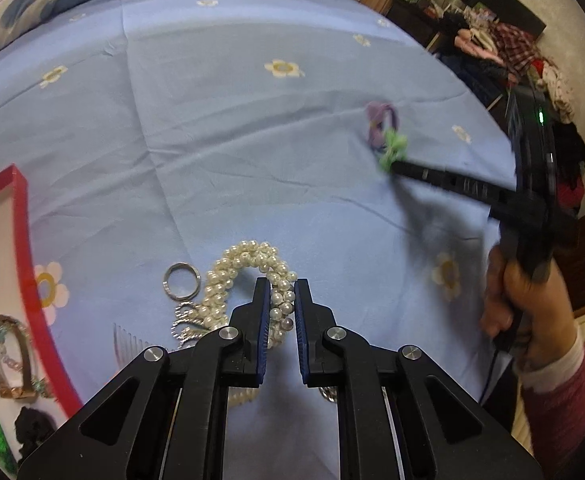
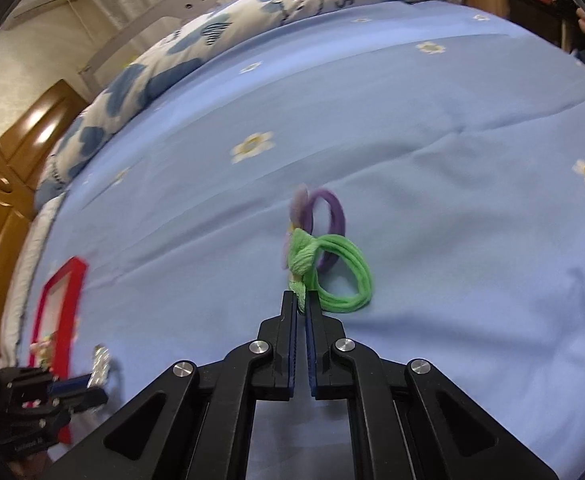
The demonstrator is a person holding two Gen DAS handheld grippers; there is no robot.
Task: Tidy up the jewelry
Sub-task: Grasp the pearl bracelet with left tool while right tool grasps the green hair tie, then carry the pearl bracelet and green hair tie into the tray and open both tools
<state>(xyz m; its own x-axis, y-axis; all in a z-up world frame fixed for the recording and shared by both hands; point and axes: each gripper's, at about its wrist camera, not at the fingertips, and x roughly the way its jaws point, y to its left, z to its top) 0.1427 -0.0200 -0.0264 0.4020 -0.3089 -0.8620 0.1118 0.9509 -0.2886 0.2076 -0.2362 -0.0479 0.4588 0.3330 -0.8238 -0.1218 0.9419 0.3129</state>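
My left gripper (image 1: 282, 286) is closed around a strand of the white pearl bracelet (image 1: 248, 264), which lies on the blue bedsheet (image 1: 252, 140). A silver ring (image 1: 182, 280), a silver chain (image 1: 186, 324) and a clear comb (image 1: 126, 340) lie beside it. My right gripper (image 2: 301, 298) is shut on a green hair tie (image 2: 340, 276), with a purple hair tie (image 2: 328, 220) just behind it; both also show in the left wrist view (image 1: 392, 148). A red-rimmed box (image 1: 20, 248) at the left holds several pieces.
A patterned duvet (image 2: 196, 52) lies along the far edge of the bed. A wooden cabinet (image 2: 8, 168) stands to the left. Piled clothes (image 1: 524, 64) sit beyond the bed's right edge. The red box also shows in the right wrist view (image 2: 58, 304).
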